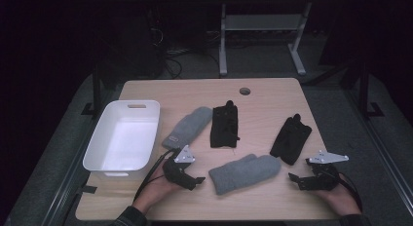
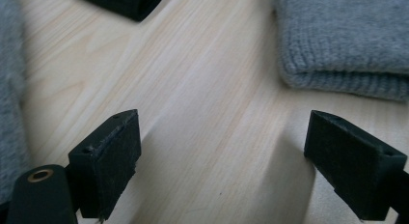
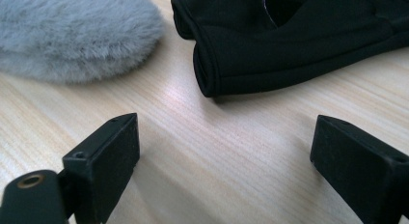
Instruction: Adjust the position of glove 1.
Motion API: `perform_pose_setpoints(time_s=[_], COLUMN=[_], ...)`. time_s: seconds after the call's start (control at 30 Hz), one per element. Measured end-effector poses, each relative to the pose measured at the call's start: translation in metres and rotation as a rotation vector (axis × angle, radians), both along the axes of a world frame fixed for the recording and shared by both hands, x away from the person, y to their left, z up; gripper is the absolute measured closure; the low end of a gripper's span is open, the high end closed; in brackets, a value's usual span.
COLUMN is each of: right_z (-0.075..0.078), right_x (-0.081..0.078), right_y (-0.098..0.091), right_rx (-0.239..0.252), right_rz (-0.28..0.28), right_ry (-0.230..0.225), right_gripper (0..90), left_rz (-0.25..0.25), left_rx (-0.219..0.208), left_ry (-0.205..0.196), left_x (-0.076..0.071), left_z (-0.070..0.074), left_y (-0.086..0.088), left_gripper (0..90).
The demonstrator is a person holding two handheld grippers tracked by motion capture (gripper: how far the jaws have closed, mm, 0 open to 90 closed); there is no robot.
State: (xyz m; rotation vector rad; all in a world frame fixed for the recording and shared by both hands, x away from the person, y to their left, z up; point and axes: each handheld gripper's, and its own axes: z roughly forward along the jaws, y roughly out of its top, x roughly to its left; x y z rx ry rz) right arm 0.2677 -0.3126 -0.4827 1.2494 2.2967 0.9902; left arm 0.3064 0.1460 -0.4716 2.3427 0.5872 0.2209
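Two grey mittens and two black gloves lie on the wooden table (image 1: 263, 97). One grey mitten (image 1: 187, 127) lies left of centre, the other grey mitten (image 1: 245, 173) near the front; its ribbed cuff (image 2: 337, 40) is ahead of my left gripper (image 2: 224, 171). One black glove (image 1: 224, 124) lies in the middle, the other black glove (image 1: 290, 138) at the right; its cuff (image 3: 289, 40) is just ahead of my right gripper (image 3: 224, 171). My left gripper (image 1: 192, 179) rests open by the front mitten's cuff. My right gripper (image 1: 298, 179) rests open at the front right. Both hold nothing.
A white plastic bin (image 1: 123, 139) stands empty at the table's left side. A round cable hole (image 1: 245, 91) is at the table's far edge. Beyond the table stands a metal desk frame (image 1: 263, 36) on a dark floor.
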Motion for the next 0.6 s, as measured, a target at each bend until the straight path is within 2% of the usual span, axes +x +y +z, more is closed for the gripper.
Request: perform_pose_setpoints(time_s=[0.13, 0.17, 0.33, 0.47, 0.6], right_z=[0.000, 0.000, 0.000, 0.000, 0.000], right_x=[0.000, 0.000, 0.000, 0.000, 0.000], right_y=[0.000, 0.000, 0.000, 0.000, 0.000], right_rx=[0.002, 0.002, 0.002, 0.002, 0.001], right_rz=[-0.006, -0.006, -0.007, -0.007, -0.005], right_ry=[0.002, 0.002, 0.002, 0.002, 0.002], right_gripper=[9.4, 9.4, 9.4, 9.5, 9.5], left_rz=[0.019, 0.039, 0.064, 0.097, 0.130], left_rx=[-0.004, -0.018, -0.014, -0.046, -0.055], left_ry=[0.024, 0.030, 0.022, 0.009, 0.002], left_x=[0.002, 0.002, 0.007, 0.017, 0.028], left_z=[0.003, 0.006, 0.015, 0.027, 0.037], left_y=[0.000, -0.001, -0.003, -0.002, -0.003], left_gripper=[12.3, 12.4, 12.6, 12.8, 12.8])
